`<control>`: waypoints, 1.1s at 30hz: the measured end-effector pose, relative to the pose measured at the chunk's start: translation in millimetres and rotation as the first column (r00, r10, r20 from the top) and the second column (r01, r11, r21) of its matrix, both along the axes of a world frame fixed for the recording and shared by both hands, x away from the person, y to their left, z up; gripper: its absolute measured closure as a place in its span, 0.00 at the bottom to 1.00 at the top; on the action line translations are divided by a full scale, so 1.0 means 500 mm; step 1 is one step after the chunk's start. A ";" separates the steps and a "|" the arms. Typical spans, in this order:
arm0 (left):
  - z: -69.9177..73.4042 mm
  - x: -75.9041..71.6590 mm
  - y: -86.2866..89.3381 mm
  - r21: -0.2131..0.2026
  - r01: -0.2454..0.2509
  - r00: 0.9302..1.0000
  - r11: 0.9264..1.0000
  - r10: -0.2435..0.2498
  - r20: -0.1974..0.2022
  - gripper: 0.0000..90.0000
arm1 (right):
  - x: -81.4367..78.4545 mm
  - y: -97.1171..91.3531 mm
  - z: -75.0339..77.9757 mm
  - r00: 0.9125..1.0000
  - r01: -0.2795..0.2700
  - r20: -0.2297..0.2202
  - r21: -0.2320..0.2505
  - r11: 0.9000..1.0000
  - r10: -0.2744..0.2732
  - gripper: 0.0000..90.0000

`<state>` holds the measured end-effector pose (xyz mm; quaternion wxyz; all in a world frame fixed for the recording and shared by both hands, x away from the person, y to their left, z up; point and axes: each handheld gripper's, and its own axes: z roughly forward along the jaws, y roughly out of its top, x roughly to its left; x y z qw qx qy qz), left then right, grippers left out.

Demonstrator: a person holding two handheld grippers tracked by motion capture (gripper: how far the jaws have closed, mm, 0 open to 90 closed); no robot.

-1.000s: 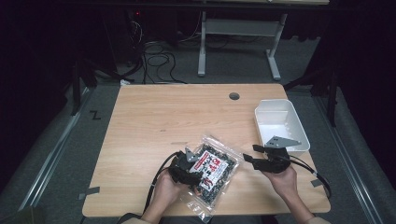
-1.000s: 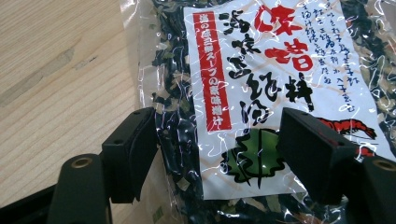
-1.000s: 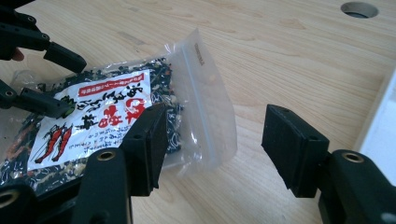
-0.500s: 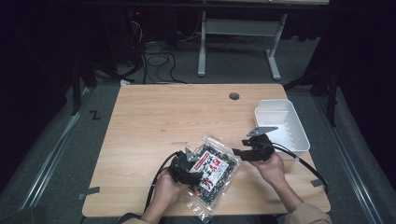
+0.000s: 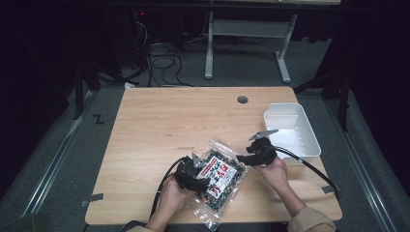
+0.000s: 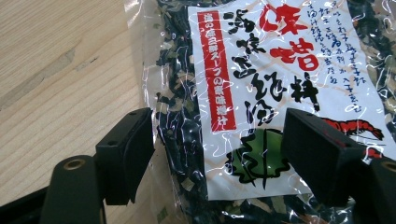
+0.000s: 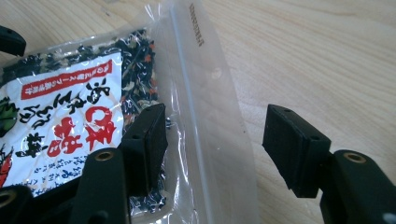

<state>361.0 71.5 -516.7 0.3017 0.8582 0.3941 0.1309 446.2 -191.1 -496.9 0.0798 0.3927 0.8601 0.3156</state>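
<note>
Presently, left to right. Left tool (image 5: 198, 166): jaws spread wide, straddling the left part of the clear crinkled plastic bag of dark dried seaweed with a white and red printed label (image 5: 220, 176); nothing pinched. The bag lies flat on the pale wooden counter (image 5: 159, 121), near its front edge, between the two hands. Right tool (image 5: 244, 157): jaws likewise spread, set across the bag's clear sealed edge strip, not closed on it. White rectangular plastic tub (image 5: 309, 140): at the counter's right side, seemingly nothing in it.

Risks, judged: the film is slick and loosely filled, so a pinch on the thin seal strip alone may slip off; a lift by one corner could let the contents slump and tilt the bag; opposed pulls might tear the seam and scatter flakes.

Views: the left gripper view gives the label print and dark contents (image 6: 252, 93); the right gripper view gives the empty seal strip and stamped code (image 7: 201, 70); the high view gives the tub and the bag's whole outline.
</note>
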 end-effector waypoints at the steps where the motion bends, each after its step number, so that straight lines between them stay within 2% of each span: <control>1: 0.000 0.001 0.001 0.000 0.000 1.000 1.000 0.000 -0.002 0.28 | 0.001 0.001 -0.003 1.000 -0.005 -0.002 -0.003 1.000 0.005 0.45; 4: 0.000 0.002 0.001 -0.002 -0.005 1.000 1.000 0.005 -0.005 0.27 | 0.003 0.003 -0.007 1.000 -0.001 -0.019 -0.004 1.000 0.001 0.50; 7: 0.000 0.001 0.001 0.004 -0.010 1.000 1.000 0.010 0.000 0.27 | -0.002 0.004 -0.009 0.999 -0.034 -0.036 0.006 0.999 0.034 0.62; 9: 0.000 0.002 0.002 0.007 -0.015 1.000 1.000 0.015 0.001 0.27 | -0.004 0.003 -0.009 0.999 -0.044 -0.031 0.006 0.999 0.044 0.64; 13: 0.000 0.005 0.008 0.010 -0.036 0.999 0.999 0.036 0.000 0.27 | -0.012 -0.004 0.003 0.997 -0.069 -0.042 0.019 0.997 0.070 0.79; 15: 0.000 0.005 0.010 0.008 -0.044 0.999 0.999 0.044 0.001 0.27 | -0.016 -0.006 0.006 0.996 -0.076 -0.041 0.020 0.997 0.077 0.82; 20: -0.001 0.005 0.011 0.005 -0.045 0.999 0.999 0.045 -0.001 0.27 | -0.016 -0.007 0.007 0.996 -0.080 -0.041 0.029 0.996 0.081 0.87; 21: -0.001 0.006 0.012 0.001 -0.046 0.999 0.999 0.046 -0.003 0.27 | -0.012 -0.007 0.006 0.996 -0.067 -0.058 0.035 0.997 0.069 0.88; 25: -0.001 0.005 0.012 0.002 -0.045 0.999 0.999 0.045 -0.001 0.27 | -0.003 -0.005 0.004 0.997 -0.050 -0.062 0.059 0.997 0.054 0.91; 29: -0.002 0.003 0.011 0.001 -0.045 0.999 0.999 0.045 0.008 0.28 | -0.002 -0.003 0.002 0.998 -0.045 -0.047 0.070 0.997 0.049 0.99; 33: -0.002 0.005 0.014 -0.006 -0.044 0.999 0.999 0.044 0.000 0.28 | -0.007 -0.003 0.010 0.998 -0.054 -0.033 0.083 0.995 0.057 1.00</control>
